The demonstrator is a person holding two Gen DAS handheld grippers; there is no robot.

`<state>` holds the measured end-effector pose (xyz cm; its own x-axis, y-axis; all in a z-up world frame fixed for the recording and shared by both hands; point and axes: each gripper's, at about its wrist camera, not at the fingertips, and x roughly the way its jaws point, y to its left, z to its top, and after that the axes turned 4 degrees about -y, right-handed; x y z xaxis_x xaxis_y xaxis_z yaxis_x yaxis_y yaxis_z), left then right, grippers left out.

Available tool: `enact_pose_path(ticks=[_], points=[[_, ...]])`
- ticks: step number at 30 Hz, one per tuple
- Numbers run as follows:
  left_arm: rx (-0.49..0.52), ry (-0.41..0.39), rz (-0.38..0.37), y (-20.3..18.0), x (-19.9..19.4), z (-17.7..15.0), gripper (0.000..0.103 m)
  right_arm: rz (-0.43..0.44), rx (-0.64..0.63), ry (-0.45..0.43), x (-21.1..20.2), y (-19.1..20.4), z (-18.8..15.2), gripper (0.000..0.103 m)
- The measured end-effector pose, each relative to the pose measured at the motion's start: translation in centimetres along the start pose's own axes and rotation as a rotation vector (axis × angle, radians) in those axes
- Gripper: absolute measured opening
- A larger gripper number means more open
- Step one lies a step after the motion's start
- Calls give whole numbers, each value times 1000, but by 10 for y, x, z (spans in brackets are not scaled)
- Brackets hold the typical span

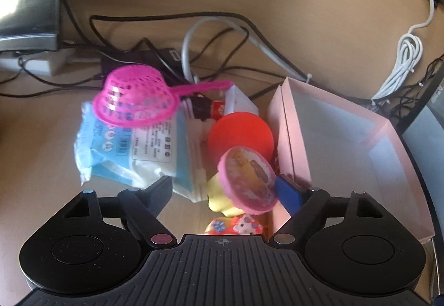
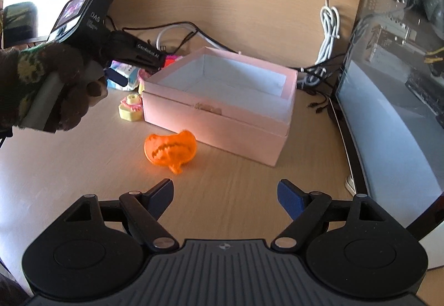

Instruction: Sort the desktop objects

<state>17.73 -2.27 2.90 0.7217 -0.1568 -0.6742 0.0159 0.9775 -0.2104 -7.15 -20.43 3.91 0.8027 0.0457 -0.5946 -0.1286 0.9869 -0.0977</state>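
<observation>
Pink box (image 2: 222,114) sits empty on the table (image 2: 83,167) (nothing sorted yet); toys crowd beside it, an orange pumpkin (image 2: 169,152) in front. Left gripper (image 1: 226,189) and right gripper (image 2: 225,196) hold fingers spread, grasping nothing.

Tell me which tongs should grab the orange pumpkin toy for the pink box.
Right. The right tongs hang open just short of the orange pumpkin toy; the left tongs are over the pile beyond the pink box.
</observation>
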Motion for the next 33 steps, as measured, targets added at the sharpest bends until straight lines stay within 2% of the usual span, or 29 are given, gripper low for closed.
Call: enact_pose_path(ticks=[4,8,10,12,15,18,21,23,25,26,30,33], points=[[37,-21,27,-2,-7,-4,63,-1,3,-5,1,0,2,83],[48,-38,79,17,-34,-21,57,29,3,-12,6,4,5,83],[34,-43,93,30,-54,-34,45,50,-2,-10,11,9,7,83],[23,-26,132,41,-71,-45,38,72,-9,-9,15,15,10,83],[-5,1,196,62,-96,-67,39,104,-28,-14,23,26,15,84],[-59,18,252,84,-118,-82,42,128,-49,-22,34,38,23,85],[-95,14,262,99,-141,-90,57,172,-74,-27,49,54,38,85],[-106,1,256,103,-154,-95,64,227,-93,-41,58,69,50,79],[-113,-11,253,104,-168,-100,78,281,-129,-55,71,94,65,70],[-114,-18,253,104,-175,-103,80,287,-161,-59,80,108,72,70],[-102,-35,255,103,-201,-117,94,227,-269,-57,120,154,91,70],[-100,-50,254,107,-221,-130,96,167,-316,-1,161,170,100,70]])
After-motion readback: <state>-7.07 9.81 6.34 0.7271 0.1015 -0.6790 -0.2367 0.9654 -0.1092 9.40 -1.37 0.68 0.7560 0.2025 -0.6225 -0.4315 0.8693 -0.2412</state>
